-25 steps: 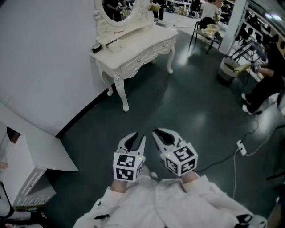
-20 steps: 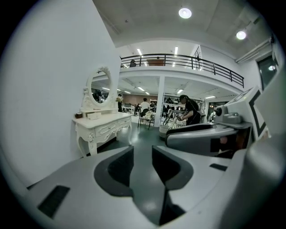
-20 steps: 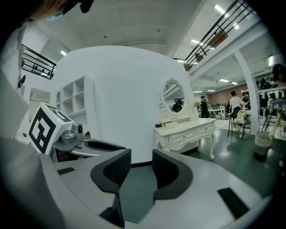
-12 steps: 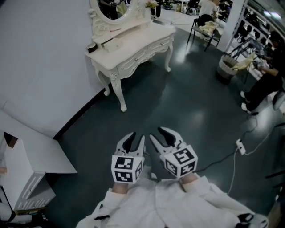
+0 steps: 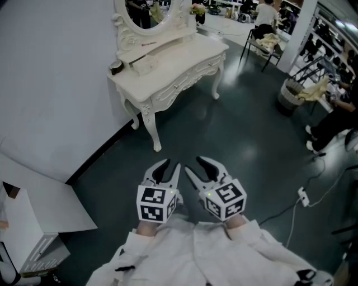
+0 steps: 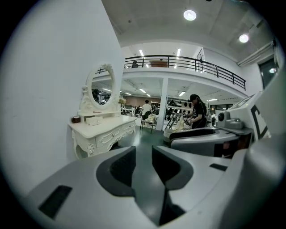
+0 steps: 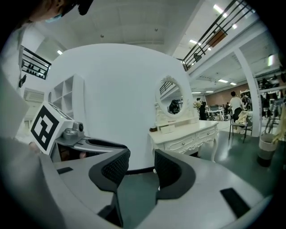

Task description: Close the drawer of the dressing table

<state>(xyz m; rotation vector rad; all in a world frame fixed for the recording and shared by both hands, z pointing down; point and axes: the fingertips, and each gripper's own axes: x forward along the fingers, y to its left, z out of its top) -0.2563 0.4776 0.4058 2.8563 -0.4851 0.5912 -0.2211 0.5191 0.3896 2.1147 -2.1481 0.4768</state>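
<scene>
Head view, looking steeply down at a dark floor (image 5: 235,139). At the far left a white wall (image 5: 50,84) runs from lower left to upper right. The dressing table (image 5: 173,58) stands against it in the upper left, its long axis following the wall, its oval mirror (image 5: 148,14) backing onto the wall. The drawer fronts (image 5: 184,78) face out over the open floor, toward the right of the picture. From here I cannot tell which drawer stands out, or by how much.

Lower centre, my left gripper (image 5: 169,166) is empty. Its jaws stand partly apart with only floor between them, and they have just been opening. Just beside it, my right gripper (image 5: 194,165) is spread wider and also holds nothing. Its jaws have just been opening further.

Both grippers point ahead, up the picture, and the table lies well apart from them, ahead and slightly left. Its near corner leg (image 5: 156,142) is the closest part. I judge the left gripper marginally nearer. I would have to approach and face the drawer front square on, so that the push goes toward the wall.
</scene>
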